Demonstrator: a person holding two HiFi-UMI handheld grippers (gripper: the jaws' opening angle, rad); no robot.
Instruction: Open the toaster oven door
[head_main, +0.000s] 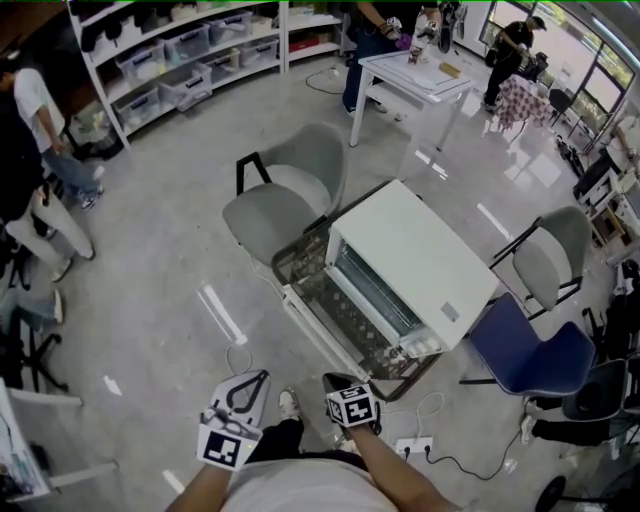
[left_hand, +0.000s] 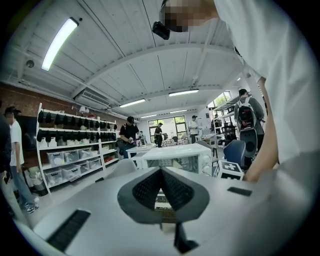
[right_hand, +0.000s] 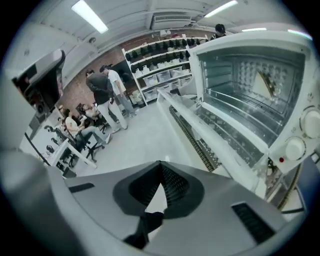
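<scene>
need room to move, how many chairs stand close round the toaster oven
3: one grey chair at the toaster oven's far left, another grey chair to its right, a blue chair nearer. Others may sit hidden at the picture's edges.

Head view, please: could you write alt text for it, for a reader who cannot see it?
A white toaster oven sits on a low stand beside a grey chair, its glass door folded down open toward the camera. Near the bottom edge, the left gripper and right gripper are both shut, short of the door.
</scene>
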